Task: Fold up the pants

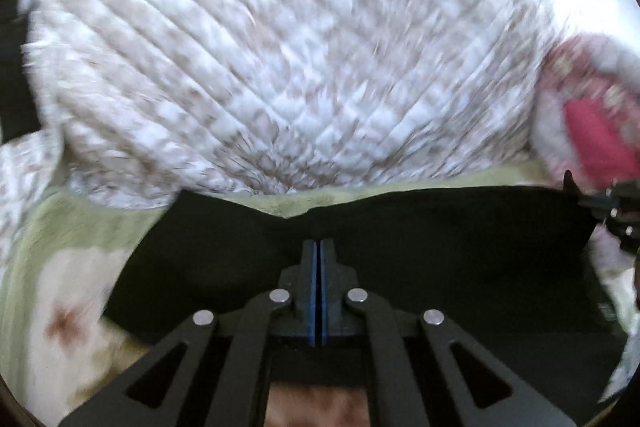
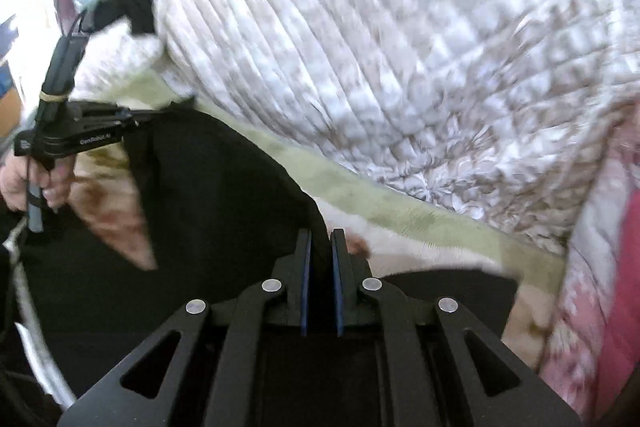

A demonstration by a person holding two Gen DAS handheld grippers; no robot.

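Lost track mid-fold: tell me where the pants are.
The black pants lie low in both views, on the green blanket below the quilt, pinched by both grippers.

Black pants (image 1: 440, 247) held raised and spread wide over green-bordered bedding, upper edge stretched taut with small dip at middle; fabric plain, dark, partly draped (image 2: 224, 195).

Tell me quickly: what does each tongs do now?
Left tongs: closed on the black fabric pants.
Right tongs: closed on the same pants.
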